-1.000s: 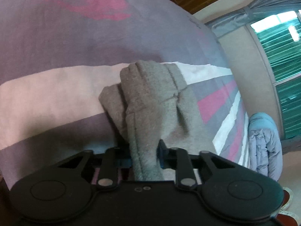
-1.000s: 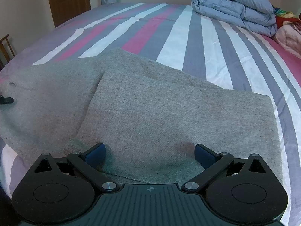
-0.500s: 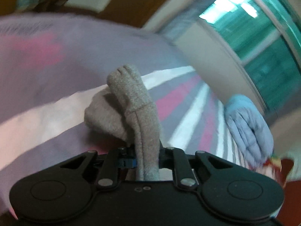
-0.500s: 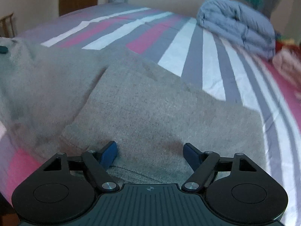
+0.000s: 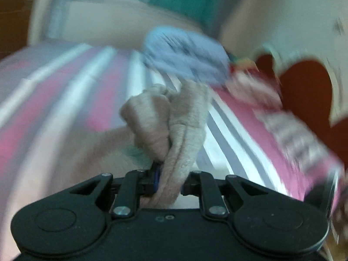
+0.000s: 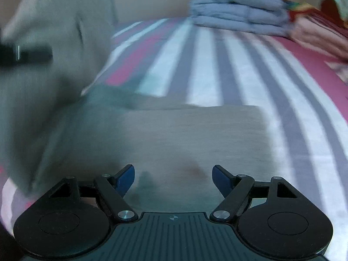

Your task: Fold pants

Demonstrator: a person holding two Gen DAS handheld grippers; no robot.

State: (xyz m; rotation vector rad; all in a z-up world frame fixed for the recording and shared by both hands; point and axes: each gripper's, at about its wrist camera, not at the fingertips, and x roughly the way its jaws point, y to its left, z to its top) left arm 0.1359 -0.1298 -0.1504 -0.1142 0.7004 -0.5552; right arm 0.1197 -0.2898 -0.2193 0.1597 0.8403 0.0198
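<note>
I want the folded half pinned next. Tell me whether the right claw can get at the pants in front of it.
Probably yes: the right claw is open just above the flat pants, nothing between.

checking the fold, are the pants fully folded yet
Not yet: left gripper holds one bunched end of the pants raised; the rest lies flat.

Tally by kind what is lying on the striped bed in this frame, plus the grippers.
Grey pants: 1
Folded blue duvet: 1
Pink and red bedding pile: 1
Grippers: 2, left gripper and right gripper
Total: 5
</note>
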